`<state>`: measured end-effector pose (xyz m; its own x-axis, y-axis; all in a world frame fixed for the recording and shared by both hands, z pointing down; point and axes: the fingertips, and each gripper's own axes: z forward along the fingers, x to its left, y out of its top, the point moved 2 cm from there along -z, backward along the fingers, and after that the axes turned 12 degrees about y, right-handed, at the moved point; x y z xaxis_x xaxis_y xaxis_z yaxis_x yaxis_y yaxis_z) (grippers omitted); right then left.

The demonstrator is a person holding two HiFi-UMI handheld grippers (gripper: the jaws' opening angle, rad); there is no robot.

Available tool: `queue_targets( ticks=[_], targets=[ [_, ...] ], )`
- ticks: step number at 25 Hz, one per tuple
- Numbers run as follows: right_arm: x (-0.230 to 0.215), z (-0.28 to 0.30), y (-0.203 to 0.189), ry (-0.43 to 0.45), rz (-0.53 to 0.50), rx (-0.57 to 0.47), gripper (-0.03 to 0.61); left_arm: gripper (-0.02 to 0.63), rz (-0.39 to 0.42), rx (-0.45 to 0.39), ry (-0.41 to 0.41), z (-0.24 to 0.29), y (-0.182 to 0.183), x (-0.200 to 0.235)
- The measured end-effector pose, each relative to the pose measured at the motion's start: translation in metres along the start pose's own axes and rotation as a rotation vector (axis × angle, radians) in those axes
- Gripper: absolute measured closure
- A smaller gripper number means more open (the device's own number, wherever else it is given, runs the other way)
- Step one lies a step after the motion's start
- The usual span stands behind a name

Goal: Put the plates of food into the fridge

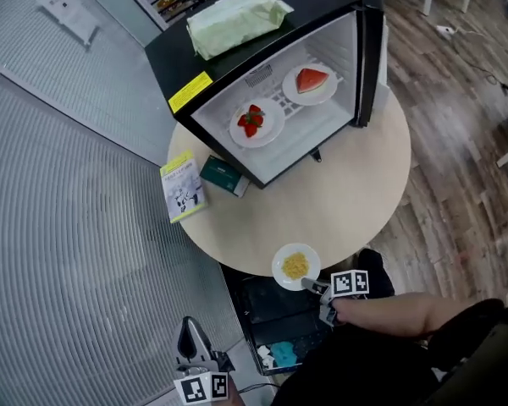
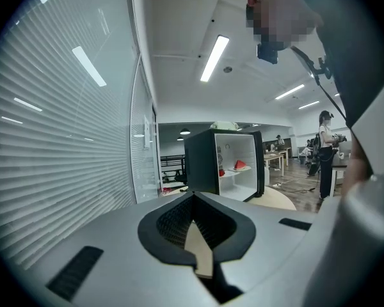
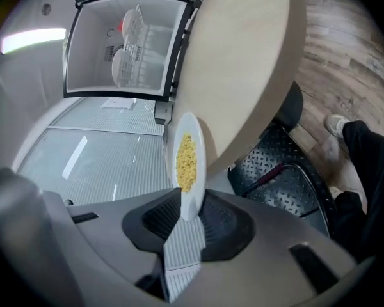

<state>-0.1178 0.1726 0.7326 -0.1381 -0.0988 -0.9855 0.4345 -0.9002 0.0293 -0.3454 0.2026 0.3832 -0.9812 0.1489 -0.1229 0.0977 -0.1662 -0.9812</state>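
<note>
1. Fridge (image 1: 173, 57), door open: strawberry plate (image 1: 240, 134) on left, melon plate (image 1: 298, 93) on right, both on rack.
2. Third plate (image 1: 281, 271) w/ yellow food at table's near edge, rim pinched by R gripper (image 3: 189, 210).
3. L gripper (image 2: 193, 200): jaws pressed together, empty.
4. Round table (image 1: 347, 193); book (image 1: 182, 186) & green box (image 1: 224, 176) beside fridge; wood floor (image 1: 457, 100).

Yellow food (image 1: 295, 266) on plate (image 1: 278, 275), possibly corn: too small.
</note>
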Motion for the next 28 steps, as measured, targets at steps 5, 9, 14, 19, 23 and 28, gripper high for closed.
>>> queue_targets(
  ticks=[5, 9, 14, 19, 23, 28],
  targets=[
    [0.003, 0.003, 0.011, 0.000, -0.024, 0.015, 0.552, 0.609, 0.001, -0.019, -0.049, 0.004, 0.004, -0.005],
    [0.014, 0.003, 0.015, 0.027, -0.027, 0.027, 0.559, 0.609, 0.001, -0.031, -0.058, 0.009, 0.012, -0.007],
    [0.040, 0.004, 0.026, 0.100, -0.019, 0.017, 0.560, 0.609, 0.001, -0.045, -0.067, 0.019, 0.025, -0.011],
    [0.067, 0.004, 0.036, 0.162, -0.006, 0.009, 0.561, 0.609, -0.008, -0.062, -0.075, 0.027, 0.033, -0.019],
    [0.088, -0.008, 0.055, 0.199, -0.002, -0.015, 0.560, 0.609, -0.021, -0.074, -0.085, 0.034, 0.037, -0.036],
    [0.106, -0.019, 0.078, 0.202, -0.040, -0.007, 0.561, 0.609, -0.019, -0.119, -0.033, 0.036, 0.059, -0.044]
  ],
)
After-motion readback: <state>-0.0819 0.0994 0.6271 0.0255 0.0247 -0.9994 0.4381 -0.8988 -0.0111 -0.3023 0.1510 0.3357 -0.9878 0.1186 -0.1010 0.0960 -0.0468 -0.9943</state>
